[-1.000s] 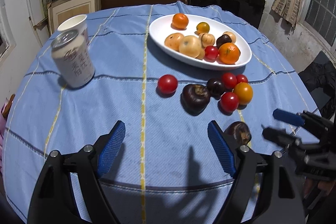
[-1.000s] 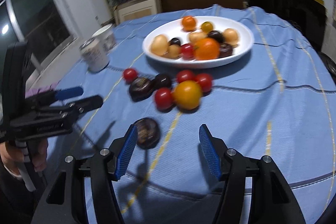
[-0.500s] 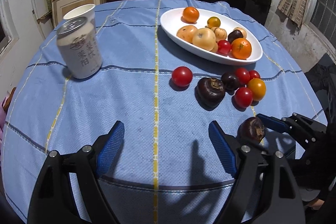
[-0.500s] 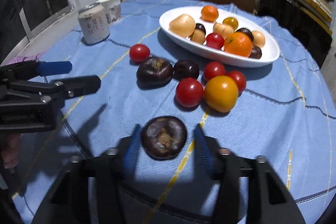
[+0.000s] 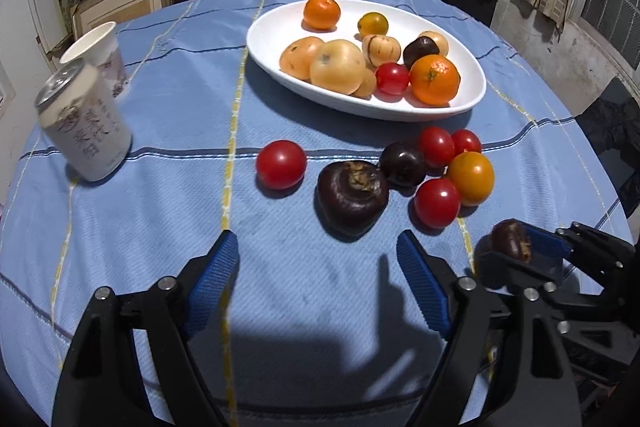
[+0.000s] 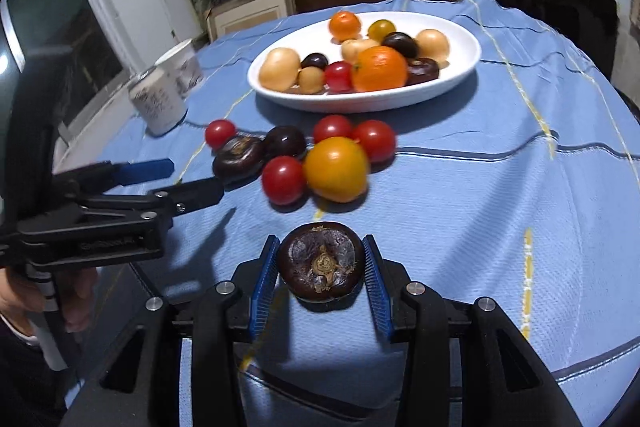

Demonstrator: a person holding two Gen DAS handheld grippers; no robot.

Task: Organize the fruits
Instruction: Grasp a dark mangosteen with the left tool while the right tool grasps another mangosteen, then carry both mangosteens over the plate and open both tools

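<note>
Right hand-held gripper [image 6: 320, 267] was clamped on a dark purple fruit [image 6: 321, 263], both blue pads pressed on its left and right flanks, at the near edge of the table [image 6: 520, 187]. Grip across the widest part probably keeps the round fruit from rolling out. The fruit is squat, no real long axis; its dried stem end faced up and toward the camera. Whether it was already off the cloth, can't tell.

Left hand-held gripper [image 5: 316, 283] held nothing, its jaws fairly wide but closing, with only bare blue cloth between them. It pointed down at the table, with the bigger dark fruit [image 5: 352, 197] just beyond its tips, likely the next pick.

Loose fruit sat in a cluster mid-table: red tomatoes [image 5: 436, 203], an orange-yellow one [image 5: 471, 178], a small dark one [image 5: 402, 163], and a lone tomato [image 5: 281, 164] off to the left. White oval dish [image 5: 272, 39] at the far side already held oranges, pale fruit, a tomato and dark ones, so it's probably the drop target. Can [image 5: 84, 131] and paper cup [image 5: 100, 55] stood far left, clear of the work.
</note>
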